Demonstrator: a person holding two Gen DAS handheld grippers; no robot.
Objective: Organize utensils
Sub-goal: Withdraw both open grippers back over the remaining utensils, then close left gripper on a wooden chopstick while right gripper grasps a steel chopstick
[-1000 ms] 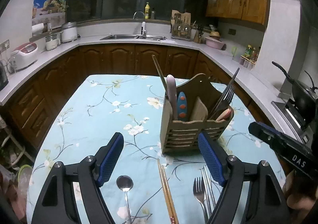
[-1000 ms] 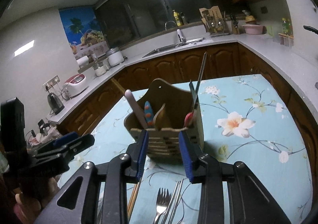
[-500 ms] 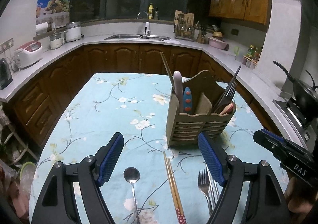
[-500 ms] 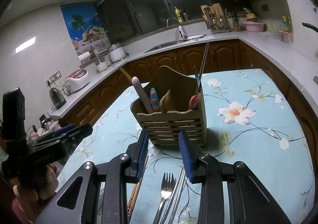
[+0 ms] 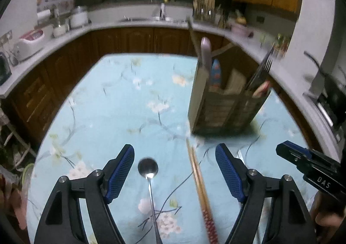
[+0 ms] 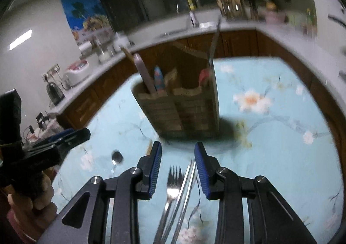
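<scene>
Both grippers have tipped down toward the table since a second ago; the holder now sits higher in both views and the loose utensils fill the foreground. We read this as the approach to a first pick, nothing lifted yet.

Left gripper (image 5: 174,165): jaws spread wide, empty, with the spoon (image 5: 148,168) bowl and the wooden chopsticks (image 5: 197,175) on the cloth between them. Right gripper (image 6: 177,165): jaws partly apart, nothing clamped, hanging over the fork (image 6: 173,181) and a pair of metal chopsticks (image 6: 186,181) just beside it.

All four loose pieces lie flat on the flowered tablecloth (image 5: 121,101), near the front of the holder, not touching it.

Wooden holder (image 5: 225,109) stands upright, split into compartments. Left compartment: a pale handle, a blue patterned handle and a thin stick leaning out. Right compartment: a fork, tines up, and something reddish. A flat wooden piece sits around the middle; blur stops us telling which slot.
</scene>
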